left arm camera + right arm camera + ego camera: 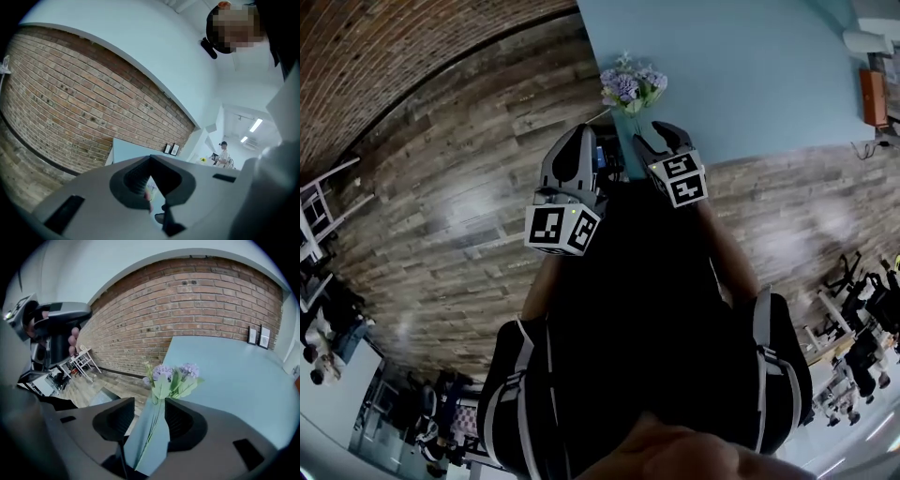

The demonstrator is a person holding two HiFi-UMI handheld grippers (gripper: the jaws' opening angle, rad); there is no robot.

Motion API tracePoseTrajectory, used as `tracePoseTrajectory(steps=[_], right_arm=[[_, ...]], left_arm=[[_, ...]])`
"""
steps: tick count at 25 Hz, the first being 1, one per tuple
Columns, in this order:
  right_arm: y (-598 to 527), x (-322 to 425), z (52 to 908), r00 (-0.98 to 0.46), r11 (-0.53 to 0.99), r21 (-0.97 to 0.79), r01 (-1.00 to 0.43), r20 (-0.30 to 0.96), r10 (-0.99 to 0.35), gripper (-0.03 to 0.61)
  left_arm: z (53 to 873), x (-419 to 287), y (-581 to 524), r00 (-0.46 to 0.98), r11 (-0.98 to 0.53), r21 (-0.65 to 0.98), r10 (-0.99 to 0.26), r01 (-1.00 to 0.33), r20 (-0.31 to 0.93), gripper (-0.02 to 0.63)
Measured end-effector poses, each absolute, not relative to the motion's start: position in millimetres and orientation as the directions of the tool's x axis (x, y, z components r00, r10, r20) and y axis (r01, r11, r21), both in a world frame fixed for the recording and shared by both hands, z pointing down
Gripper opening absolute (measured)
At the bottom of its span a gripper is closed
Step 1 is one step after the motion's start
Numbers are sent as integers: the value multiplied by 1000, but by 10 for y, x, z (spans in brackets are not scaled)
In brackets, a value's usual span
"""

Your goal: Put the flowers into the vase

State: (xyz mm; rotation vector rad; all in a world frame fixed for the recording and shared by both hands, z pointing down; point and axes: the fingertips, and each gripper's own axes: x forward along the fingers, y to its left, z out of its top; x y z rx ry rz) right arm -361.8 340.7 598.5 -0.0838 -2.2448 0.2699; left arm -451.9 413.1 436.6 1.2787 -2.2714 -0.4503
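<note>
A bunch of purple flowers (630,86) with green leaves lies on the near corner of the light blue table (750,66). In the right gripper view the flowers (171,378) lie just past my right gripper (150,405), and their thin green stems run back between its jaws. The jaws stand apart and do not press on the stems. In the head view, the right gripper (661,139) points at the bunch. My left gripper (581,139) is beside it at the table's edge. In its own view the left gripper (150,159) has its tips together. No vase is visible.
A brick wall (187,301) runs behind the table (225,366), above a wooden plank floor (459,169). Two small picture frames (258,336) stand at the table's far end. White chairs (84,359) stand by the wall. A person (224,152) stands far off in a bright room.
</note>
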Motion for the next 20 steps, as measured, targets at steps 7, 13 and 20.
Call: tracePoseTrajectory(steps=[7, 13, 20], right_arm=[[3282, -3765, 6387, -544, 956, -248, -158, 830, 125, 264], [3133, -3933, 6649, -471, 914, -287, -288, 873, 126, 307], [3058, -4058, 6891, -408, 898, -260, -355, 907, 101, 310]], left_arm=[[4467, -4706, 4282, -435, 496, 539, -866, -680, 248, 29], [4508, -4758, 4364, -439, 498, 555, -864, -666, 247, 29], [4560, -4713, 4442, -441, 509, 552, -858, -660, 264, 29]])
